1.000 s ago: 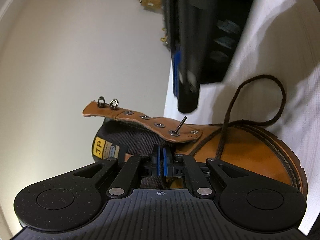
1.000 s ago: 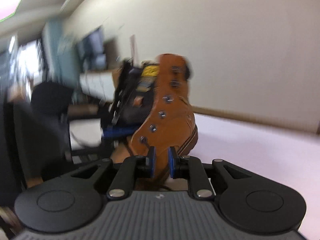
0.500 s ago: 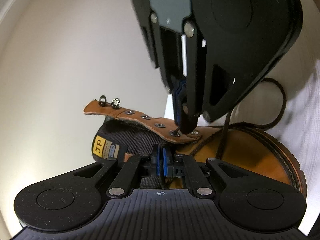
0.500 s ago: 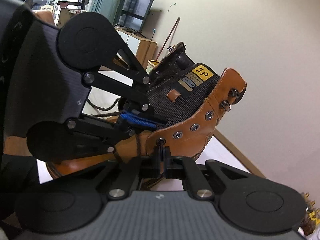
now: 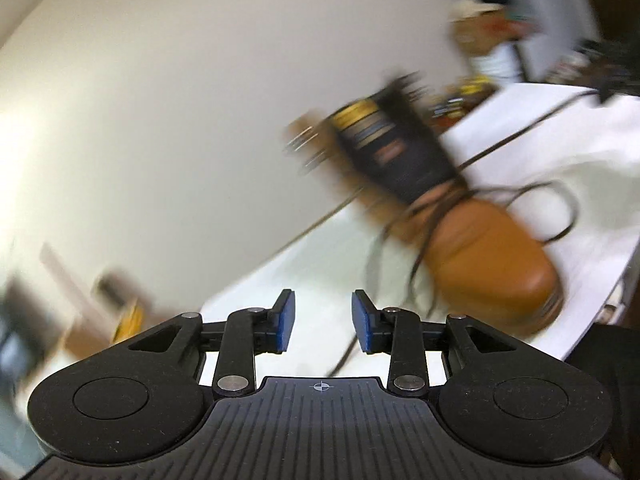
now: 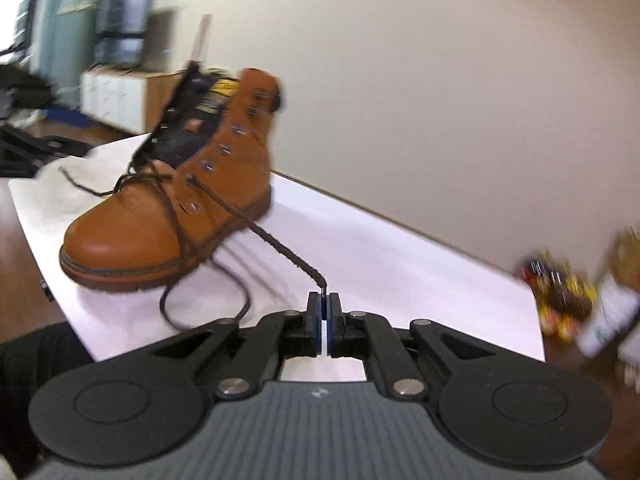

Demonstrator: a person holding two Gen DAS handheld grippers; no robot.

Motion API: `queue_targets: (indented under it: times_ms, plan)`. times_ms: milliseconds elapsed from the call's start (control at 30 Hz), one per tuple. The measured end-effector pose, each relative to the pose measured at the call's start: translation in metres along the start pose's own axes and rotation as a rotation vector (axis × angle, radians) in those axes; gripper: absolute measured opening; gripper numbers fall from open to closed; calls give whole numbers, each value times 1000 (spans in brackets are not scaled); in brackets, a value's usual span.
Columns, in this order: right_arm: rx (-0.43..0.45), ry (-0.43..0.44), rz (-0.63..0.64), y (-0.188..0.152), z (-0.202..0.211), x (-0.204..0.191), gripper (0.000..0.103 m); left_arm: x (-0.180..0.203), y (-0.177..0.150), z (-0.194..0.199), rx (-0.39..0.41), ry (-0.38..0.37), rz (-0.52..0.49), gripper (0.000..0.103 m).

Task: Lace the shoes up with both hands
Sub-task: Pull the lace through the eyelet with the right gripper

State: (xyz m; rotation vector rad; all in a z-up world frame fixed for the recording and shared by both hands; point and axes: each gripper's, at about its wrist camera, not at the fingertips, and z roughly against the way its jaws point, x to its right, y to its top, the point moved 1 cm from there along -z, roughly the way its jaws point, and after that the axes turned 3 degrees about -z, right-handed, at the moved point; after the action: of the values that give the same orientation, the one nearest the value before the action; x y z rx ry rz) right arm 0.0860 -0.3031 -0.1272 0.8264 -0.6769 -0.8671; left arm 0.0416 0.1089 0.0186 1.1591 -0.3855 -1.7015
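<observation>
boot (image 6: pixel 160 216) on table (image 6: pixel 400 272), lace (image 6: pixel 280 246) pinched by right fingers (image 6: pixel 313 312)

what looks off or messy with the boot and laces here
Nothing looks damaged or spilled. The brown boot is only laced through its lowest eyelets; the upper ones stand empty. The right gripper pinches one lace end pulled taut from the boot, other lace loops loosely over the white tabletop. The left gripper is open, empty.
</observation>
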Motion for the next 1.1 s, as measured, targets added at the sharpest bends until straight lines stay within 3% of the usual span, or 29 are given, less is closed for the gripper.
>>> queue_targets:
  times_ms: [100,200,400,533,867,1100]
  plan:
    - [12,-10,-41,-10,19,4,3,-42,-21,-6,-75,91,24,38]
    - [41,16,-88,-22,37,-2,3,-52,-31,-15,-123,141,35,39]
    - [69,82,-120,-25,34,-17,3,-58,-54,1,-145,163,54,40]
    - [76,110,-115,-25,34,-26,3,-52,-53,10,-90,122,33,42]
    - [82,143,-121,-27,44,-32,3,-39,-33,-41,-1,-4,-41,42]
    - [50,160,-155,-19,27,-29,3,-42,-37,-72,-31,-79,-140,44]
